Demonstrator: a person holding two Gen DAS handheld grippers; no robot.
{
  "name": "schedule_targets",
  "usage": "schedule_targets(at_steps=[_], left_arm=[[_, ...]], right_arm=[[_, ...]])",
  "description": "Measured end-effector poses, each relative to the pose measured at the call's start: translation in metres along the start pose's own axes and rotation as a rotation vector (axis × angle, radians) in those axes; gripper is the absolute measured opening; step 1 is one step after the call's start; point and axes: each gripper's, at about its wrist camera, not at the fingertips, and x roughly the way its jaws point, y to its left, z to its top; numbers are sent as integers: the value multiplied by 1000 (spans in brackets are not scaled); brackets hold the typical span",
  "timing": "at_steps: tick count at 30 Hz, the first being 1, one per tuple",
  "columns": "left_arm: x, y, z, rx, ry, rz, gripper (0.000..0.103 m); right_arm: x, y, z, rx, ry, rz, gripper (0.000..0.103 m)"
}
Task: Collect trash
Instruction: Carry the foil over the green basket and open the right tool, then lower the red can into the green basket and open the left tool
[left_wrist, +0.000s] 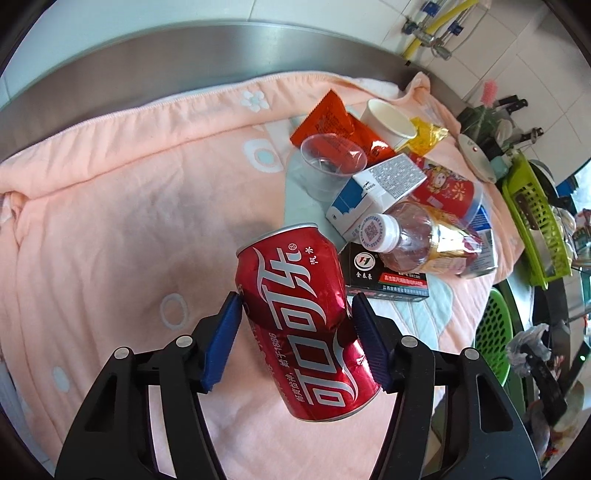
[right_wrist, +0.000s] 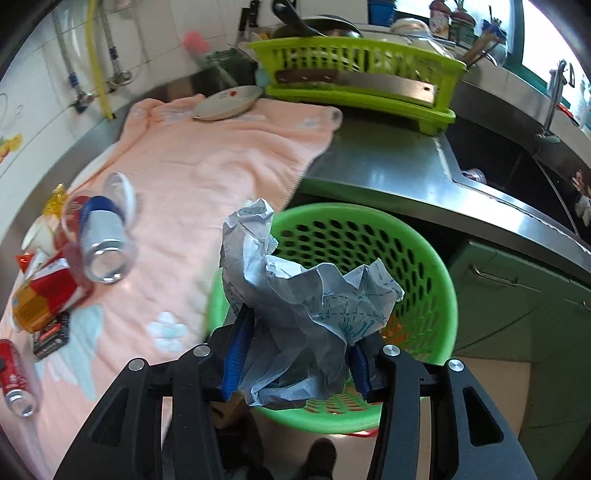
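1. My left gripper (left_wrist: 295, 314) is clamped on the dented red cola can (left_wrist: 306, 325). Blue pads press its mid-body from both sides, and the can is tilted with its top pointing away from me.
2. The can is lifted off the peach blanket (left_wrist: 122, 206); its shadow sits on the cloth just beyond it.
3. My right gripper (right_wrist: 295, 347) is pinched on a crumpled pale-blue paper wad (right_wrist: 303, 306). The wad bulges up and out past both pads.
4. The paper hangs over the near rim of the green perforated bin (right_wrist: 424, 258), which stands beside the counter edge, below blanket level.
5. The rest of the trash sits in a pile to the right of the can in the left view: clear plastic cup (left_wrist: 328, 162), orange snack wrapper (left_wrist: 332, 118), white paper cup (left_wrist: 388, 122), yellow wrapper (left_wrist: 428, 136), blue-white carton (left_wrist: 373, 192), capped plastic bottle (left_wrist: 417, 236), black box (left_wrist: 384, 277) under the bottle.
6. In the right view the same pile is far left and well apart from that gripper, and motion-blurred, so I can't read the details.
7. A green dish rack (right_wrist: 354, 74) and a plate (right_wrist: 227, 103) sit at the far end of the blanket, with the steel sink (right_wrist: 517, 173) to their right.
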Motion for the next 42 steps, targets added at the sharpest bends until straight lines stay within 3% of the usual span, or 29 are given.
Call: schedule_targets(at_steps=[3,5,9,15,21,28,32,37,42], left_arm=[[-14,-2,-6,8,-23,-4,59],[-23,-6,-11,17,-34,-5,59],[-36,-22,-19,30,-43,-34,58],[-46,-82,-26,124,-55,-114,58],[-29,-177,-34,288,-25,-216,58],[15,-302,-54,498,54,-338,58],[51,-356,-72,597,102,-347,58],[112,-410,-106,738,184,-294,58],[163,-421,-133,821,257,-223,58]], right_arm=[[16,-17,2,8,25,4,51],[29,-25,3,7,41,-6,64],[50,-32,9,-4,68,10,71],[47,-43,17,-18,42,30,80],[20,-64,18,-23,-6,57,84],[-18,-96,12,-46,-82,36,84],[-28,-116,8,-18,-100,43,84],[-29,-127,3,-31,-105,13,84],[-24,-138,-2,-23,-92,9,84]])
